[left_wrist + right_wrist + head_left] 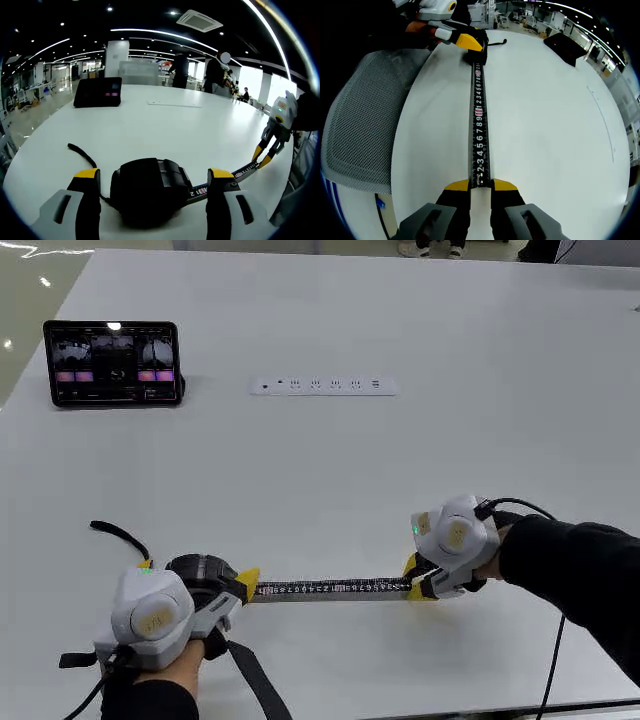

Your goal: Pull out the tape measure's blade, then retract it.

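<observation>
A black tape measure case (203,575) rests on the white table (330,460) at the near left, and my left gripper (232,585) is shut on it, its yellow-tipped fingers on both sides of the case (146,191). The dark blade (328,587) with white numbers is drawn out to the right and lies flat along the table. My right gripper (418,582) is shut on the blade's end (480,181). From there the blade (478,120) runs straight back to the case and the left gripper (461,39). The right gripper (265,153) appears far right in the left gripper view.
A tablet (112,362) stands at the far left of the table and a white power strip (323,386) lies at the middle back. A black strap (119,536) trails from the case. A grey mesh chair (362,120) stands beside the near table edge. People stand in the background.
</observation>
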